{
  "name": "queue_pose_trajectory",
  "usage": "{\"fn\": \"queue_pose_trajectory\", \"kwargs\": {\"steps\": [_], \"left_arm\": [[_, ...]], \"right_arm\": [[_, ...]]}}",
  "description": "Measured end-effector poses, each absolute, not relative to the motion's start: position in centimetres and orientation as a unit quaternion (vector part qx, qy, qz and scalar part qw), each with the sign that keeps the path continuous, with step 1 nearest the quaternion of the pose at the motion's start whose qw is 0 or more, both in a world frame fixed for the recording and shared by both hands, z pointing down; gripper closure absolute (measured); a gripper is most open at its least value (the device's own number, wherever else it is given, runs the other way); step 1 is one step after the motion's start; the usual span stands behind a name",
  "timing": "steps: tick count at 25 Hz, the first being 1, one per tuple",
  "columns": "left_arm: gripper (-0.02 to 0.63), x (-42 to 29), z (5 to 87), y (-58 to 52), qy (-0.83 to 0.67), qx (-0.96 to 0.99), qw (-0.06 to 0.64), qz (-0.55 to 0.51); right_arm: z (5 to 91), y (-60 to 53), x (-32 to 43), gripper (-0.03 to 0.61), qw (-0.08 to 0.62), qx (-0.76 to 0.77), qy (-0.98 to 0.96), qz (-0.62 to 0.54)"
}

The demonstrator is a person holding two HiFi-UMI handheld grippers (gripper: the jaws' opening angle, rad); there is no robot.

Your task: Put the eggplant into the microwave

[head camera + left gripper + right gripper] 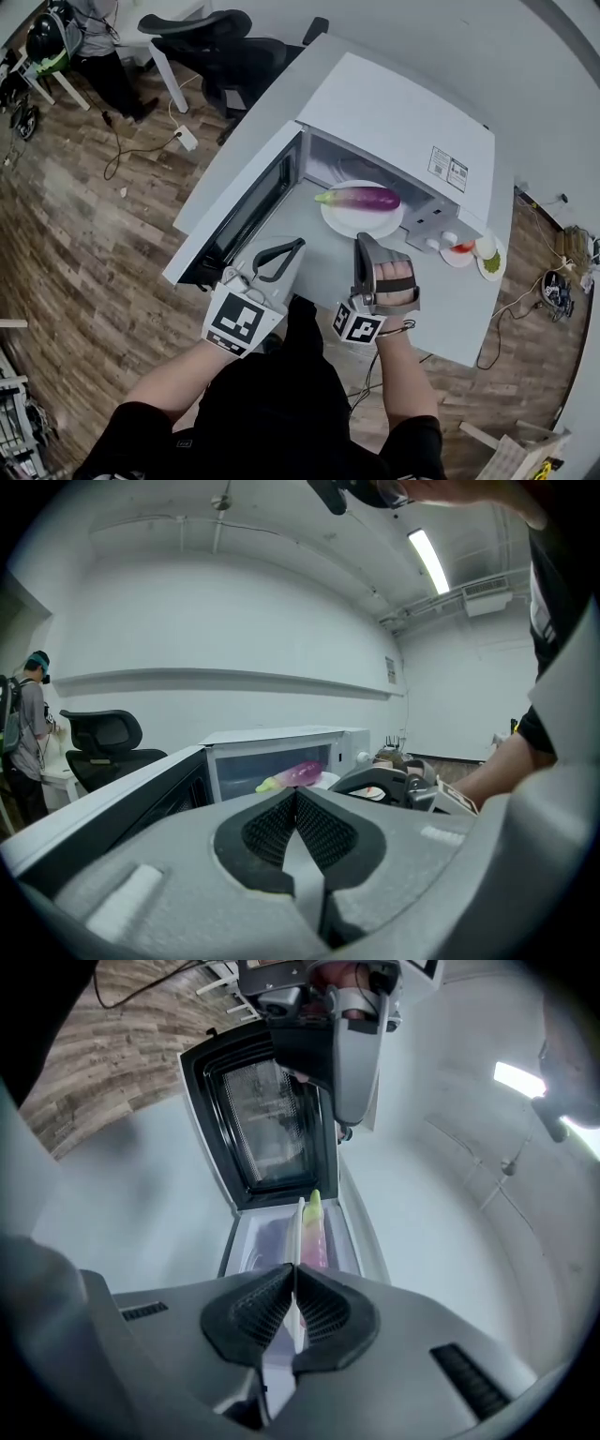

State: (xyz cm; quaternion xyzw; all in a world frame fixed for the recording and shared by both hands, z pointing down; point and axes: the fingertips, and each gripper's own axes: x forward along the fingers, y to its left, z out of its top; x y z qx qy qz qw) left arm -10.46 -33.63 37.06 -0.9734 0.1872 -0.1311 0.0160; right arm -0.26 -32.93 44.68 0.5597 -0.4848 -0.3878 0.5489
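A purple eggplant with a green stem lies on a white plate at the mouth of the open white microwave. My right gripper, rolled on its side, is shut on the plate's near rim. In the right gripper view the plate shows edge-on between the pads, with the eggplant beyond them. My left gripper is shut and empty, just left of the plate and beside the door. From the left gripper I see the eggplant in the microwave's opening.
The microwave door swings out to the left. Small dishes with red and green food sit on the table right of the microwave. A black office chair, a person and a power strip are on the wooden floor behind.
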Motion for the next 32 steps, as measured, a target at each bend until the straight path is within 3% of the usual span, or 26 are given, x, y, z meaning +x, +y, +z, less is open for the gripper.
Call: {"fn": "queue_pose_trajectory", "kwargs": {"steps": [16, 32], "left_arm": [[0.604, -3.5, 41.7, -39.3, 0.191, -0.974, 0.003, -0.121], [0.604, -1.7, 44.9, -40.9, 0.187, -0.971, -0.014, -0.15]], "right_arm": [[51.0, -39.1, 5.2, 0.551, 0.562, 0.563, -0.48, -0.369], [54.5, -42.0, 6.6, 0.551, 0.582, 0.545, -0.52, -0.307]]}}
